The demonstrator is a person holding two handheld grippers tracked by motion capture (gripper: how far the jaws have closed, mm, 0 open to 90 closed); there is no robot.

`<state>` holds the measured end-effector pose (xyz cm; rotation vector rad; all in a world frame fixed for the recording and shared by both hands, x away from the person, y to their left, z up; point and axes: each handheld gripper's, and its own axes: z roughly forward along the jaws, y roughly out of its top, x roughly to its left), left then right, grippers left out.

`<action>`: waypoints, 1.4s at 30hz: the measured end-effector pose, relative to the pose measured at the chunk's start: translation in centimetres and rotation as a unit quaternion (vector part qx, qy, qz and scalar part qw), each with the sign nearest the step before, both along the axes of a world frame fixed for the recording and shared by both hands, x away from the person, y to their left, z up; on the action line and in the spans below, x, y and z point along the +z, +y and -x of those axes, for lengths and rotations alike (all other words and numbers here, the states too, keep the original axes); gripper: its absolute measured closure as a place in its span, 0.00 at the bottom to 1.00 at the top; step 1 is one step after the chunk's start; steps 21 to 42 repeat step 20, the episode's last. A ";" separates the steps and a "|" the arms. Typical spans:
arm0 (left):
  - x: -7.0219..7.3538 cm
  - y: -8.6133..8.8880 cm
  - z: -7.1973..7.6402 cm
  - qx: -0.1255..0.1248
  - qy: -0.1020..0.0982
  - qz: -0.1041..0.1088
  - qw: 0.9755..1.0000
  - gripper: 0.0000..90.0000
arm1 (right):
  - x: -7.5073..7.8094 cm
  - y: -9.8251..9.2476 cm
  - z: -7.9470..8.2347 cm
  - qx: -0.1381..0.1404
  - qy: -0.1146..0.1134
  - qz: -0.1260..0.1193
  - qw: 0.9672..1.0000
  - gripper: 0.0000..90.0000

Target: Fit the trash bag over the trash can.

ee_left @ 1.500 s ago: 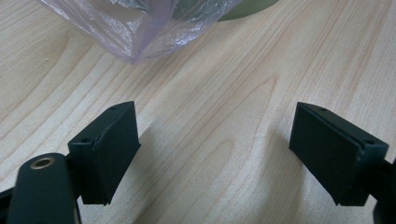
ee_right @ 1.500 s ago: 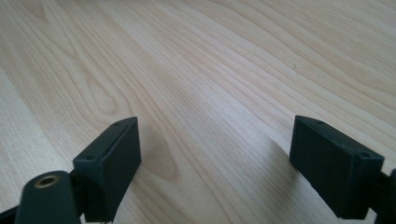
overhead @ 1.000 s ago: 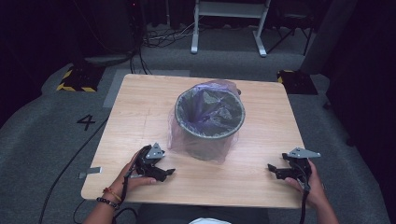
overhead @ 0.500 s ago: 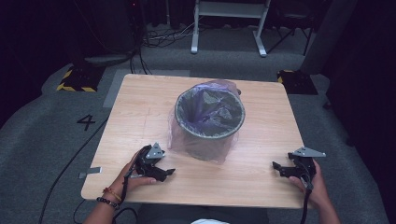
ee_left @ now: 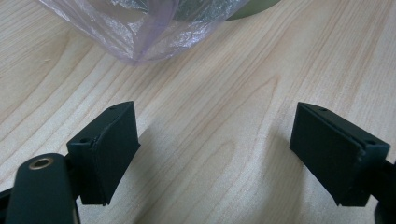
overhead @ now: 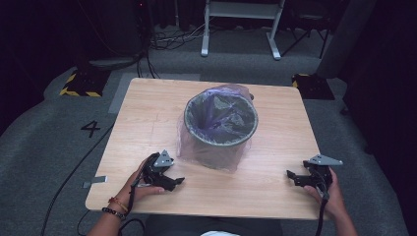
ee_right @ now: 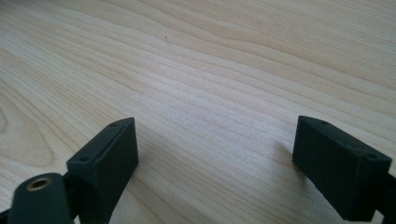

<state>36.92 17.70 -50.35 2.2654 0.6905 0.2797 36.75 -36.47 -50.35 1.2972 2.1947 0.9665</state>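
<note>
At the middle of the light wooden tabletop (overhead: 147, 113), a round grey waste bin (overhead: 221, 129) is standing upright, lined with a thin, translucent purple plastic bag (overhead: 216, 105). The bag is folding over the rim and draping down the outside wall, with loose film bunching against the wood at the base on the near side. In the left gripper view a crumpled corner of that bag (ee_left: 140, 28) is lying on the tabletop ahead of the jaws, and a sliver of the bin's base (ee_left: 254, 8) is showing at the upper edge.

Near the front left of the bin, the left tool (overhead: 167, 179) is resting low over the tabletop in the person's left hand (overhead: 140, 184), pointing towards the right. Its jaws are standing wide apart with bare wood between them, gripping nothing. The tool is sitting near the bag's lower edge but is not touching it.

Near the front right corner of the tabletop, the right tool (overhead: 295, 177) is sitting well apart from the bin, held in the person's right hand (overhead: 329, 194) and pointing left. Its jaws are likewise spread wide and are holding nothing; in the right gripper view, plain wood grain is lying between and beyond them.

Beyond the tabletop, grey carpeted floor (overhead: 59, 132) is carrying a dark painted numeral "4" (overhead: 91, 129) at the left, and a white metal stand frame (overhead: 241, 22) is standing at the far side.
</note>
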 end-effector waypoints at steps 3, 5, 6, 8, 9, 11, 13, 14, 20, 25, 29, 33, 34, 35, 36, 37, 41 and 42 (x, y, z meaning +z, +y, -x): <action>0.0 0.0 -0.1 0.001 0.000 0.001 1.000 0.17 | 0.0 0.0 0.0 0.000 0.000 0.000 1.000 0.16; 0.0 -0.1 -0.1 0.001 0.000 0.001 1.000 0.17 | 0.0 0.0 0.0 0.000 0.000 0.000 1.000 0.16; 0.0 -0.1 -0.1 0.001 0.000 0.000 1.000 0.17 | 0.0 0.0 0.0 0.000 0.000 0.000 1.000 0.16; 0.0 -0.1 -0.1 0.001 0.000 0.001 1.000 0.17 | 0.0 0.0 0.0 0.000 0.000 0.000 1.000 0.16; 0.0 -0.1 -0.1 0.001 0.000 0.001 1.000 0.17 | 0.0 0.0 0.0 0.000 0.000 0.000 1.000 0.16; 0.0 -0.1 -0.1 0.002 0.001 0.001 1.000 0.17 | 0.0 0.0 0.0 0.000 0.000 0.000 1.000 0.16; 0.0 -0.1 -0.1 0.001 0.000 0.001 1.000 0.17 | 0.0 0.0 0.0 0.000 0.000 0.000 1.000 0.16; 0.0 -0.1 -0.1 0.001 0.001 0.001 1.000 0.17 | 0.0 0.0 0.0 0.000 0.000 0.000 1.000 0.16; 0.0 -0.1 -0.2 0.001 0.001 0.001 1.000 0.17 | 0.0 0.0 0.0 0.000 0.000 0.000 1.000 0.16; 0.0 -0.1 -0.2 0.001 0.001 0.001 1.000 0.17 | 0.0 0.0 0.0 0.000 0.000 0.000 1.000 0.16; 0.0 -0.1 -0.2 0.001 0.001 0.001 1.000 0.17 | 0.0 0.0 0.0 0.000 0.000 0.000 1.000 0.16; 0.0 -0.1 -0.2 0.001 0.001 0.001 1.000 0.17 | 0.0 0.0 0.0 0.000 0.000 0.000 1.000 0.16; 0.0 -0.1 -0.2 0.001 0.001 0.001 1.000 0.17 | 0.0 0.0 0.0 0.000 0.000 0.000 1.000 0.16; 0.0 -0.1 -0.2 0.001 0.001 0.001 1.000 0.17 | 0.0 0.0 0.0 0.000 0.000 0.000 1.000 0.16; 0.0 -0.1 -0.2 0.001 0.001 0.001 1.000 0.17 | 0.0 0.0 0.0 0.000 0.000 0.000 1.000 0.16; 0.0 -0.1 -0.2 0.001 0.001 0.001 1.000 0.17 | 0.0 0.0 0.0 0.000 0.000 0.000 1.000 0.16; 0.0 -0.1 -0.2 0.001 0.001 0.001 1.000 0.17 | 0.0 0.0 0.0 0.000 0.000 0.000 1.000 0.16; 0.0 -0.1 -0.2 0.001 0.001 0.001 1.000 0.17 | 0.0 0.0 0.0 0.000 0.000 0.000 1.000 0.16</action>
